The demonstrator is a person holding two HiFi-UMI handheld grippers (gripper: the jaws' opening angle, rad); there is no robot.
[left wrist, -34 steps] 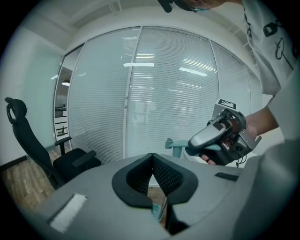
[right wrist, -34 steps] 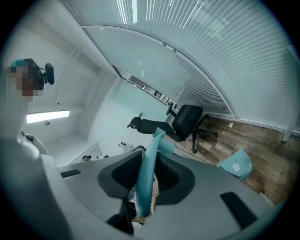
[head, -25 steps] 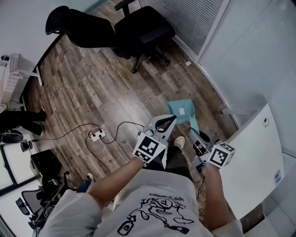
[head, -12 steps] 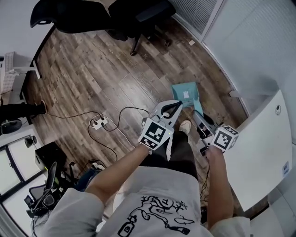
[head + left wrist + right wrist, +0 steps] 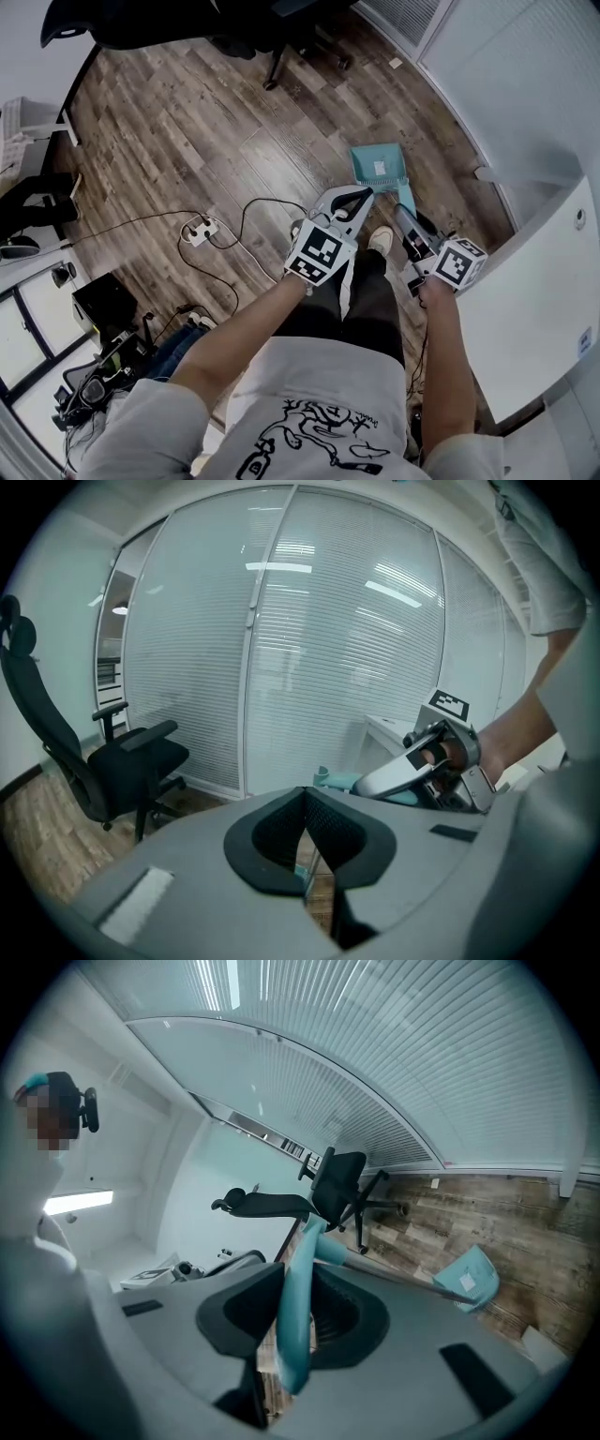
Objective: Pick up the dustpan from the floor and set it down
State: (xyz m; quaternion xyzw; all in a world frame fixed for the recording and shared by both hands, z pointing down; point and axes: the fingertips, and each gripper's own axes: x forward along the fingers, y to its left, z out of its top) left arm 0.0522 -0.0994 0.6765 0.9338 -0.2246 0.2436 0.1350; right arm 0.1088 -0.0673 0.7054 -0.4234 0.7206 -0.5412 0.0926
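While the right claw (image 5: 405, 217) is clenched on the teal grip of its long handle (image 5: 293, 1316), the dustpan (image 5: 380, 167) hangs low at the wooden floor (image 5: 187, 141). Whether the pan's lip touches the boards I cannot tell. The left claw (image 5: 361, 197) is pressed shut on nothing, just beside the handle.

The main risk, as I judge it, is leverage. The dustpan is held only at its far upper end, so the pan can swing or twist about the handle and land on a corner. The grip also lies slanted across the pads and could slide if the lip snags a board. Let go carelessly, the tall handle may topple.

Room is uneven around the dustpan. On one side the glass wall (image 5: 525, 84) and the edge of the white cabinet (image 5: 539, 281) stand near, leaving little margin. The person's shoe (image 5: 380, 240) is close behind the pan. On the other side bare boards lie open, with the cables (image 5: 234, 234) and power strip (image 5: 197, 228) farther off. The office chair (image 5: 342, 1180) stands well apart beyond it.
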